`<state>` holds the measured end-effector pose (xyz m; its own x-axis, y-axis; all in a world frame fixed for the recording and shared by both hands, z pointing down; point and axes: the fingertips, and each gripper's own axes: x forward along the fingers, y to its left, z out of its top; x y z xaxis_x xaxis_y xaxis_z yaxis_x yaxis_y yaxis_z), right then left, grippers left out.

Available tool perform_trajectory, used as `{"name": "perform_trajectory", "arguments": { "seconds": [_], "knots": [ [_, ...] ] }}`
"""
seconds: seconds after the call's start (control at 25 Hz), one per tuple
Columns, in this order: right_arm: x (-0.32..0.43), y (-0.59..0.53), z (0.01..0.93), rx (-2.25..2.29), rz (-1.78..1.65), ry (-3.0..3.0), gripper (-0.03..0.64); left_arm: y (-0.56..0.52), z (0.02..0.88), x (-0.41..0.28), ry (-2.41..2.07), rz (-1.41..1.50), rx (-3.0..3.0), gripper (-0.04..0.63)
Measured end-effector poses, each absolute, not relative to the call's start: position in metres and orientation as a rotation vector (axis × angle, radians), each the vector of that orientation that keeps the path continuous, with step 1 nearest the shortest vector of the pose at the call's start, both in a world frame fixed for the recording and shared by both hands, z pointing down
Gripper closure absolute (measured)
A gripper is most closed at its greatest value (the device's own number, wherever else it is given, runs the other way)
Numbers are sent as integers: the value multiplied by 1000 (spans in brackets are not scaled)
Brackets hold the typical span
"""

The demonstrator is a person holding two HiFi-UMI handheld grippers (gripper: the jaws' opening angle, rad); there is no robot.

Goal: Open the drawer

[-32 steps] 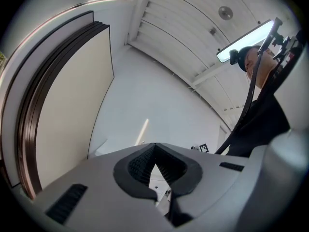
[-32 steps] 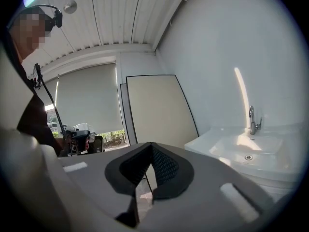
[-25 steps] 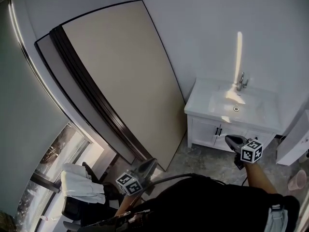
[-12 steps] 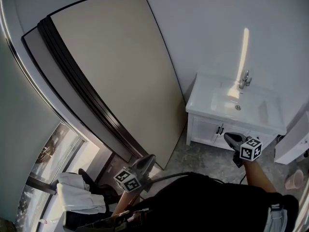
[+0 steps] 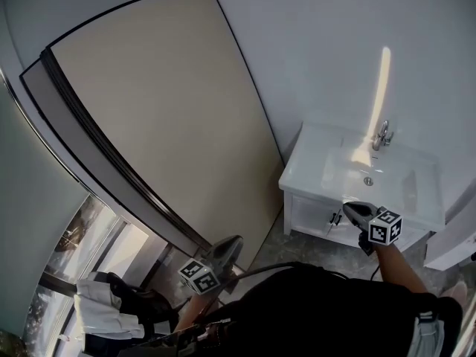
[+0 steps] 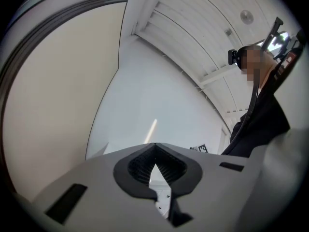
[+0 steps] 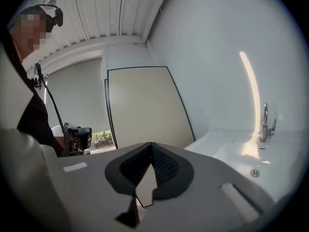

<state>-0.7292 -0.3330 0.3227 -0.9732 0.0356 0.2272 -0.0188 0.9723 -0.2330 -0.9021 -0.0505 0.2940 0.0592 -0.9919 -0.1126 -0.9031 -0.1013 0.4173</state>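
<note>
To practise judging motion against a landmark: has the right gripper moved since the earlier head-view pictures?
Yes: the right gripper has moved toward the sink cabinet, its tip now higher up the cabinet's front than before.

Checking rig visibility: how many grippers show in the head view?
2. The left gripper sits lower centre beside the leaning board; the right gripper before the white vanity.

Glossy white vanity (image 5: 309,162) — shiny metal tap (image 5: 382,134).
</note>
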Motion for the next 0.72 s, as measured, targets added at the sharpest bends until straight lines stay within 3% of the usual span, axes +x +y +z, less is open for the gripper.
{"name": "perform_trajectory", "arguments": {
  "seconds": [0.72],
  "knots": [
    [-709,-517,336,42,415,-2870,615,-243,292,-887,-1865,-495,2123,595]
  ]
}}
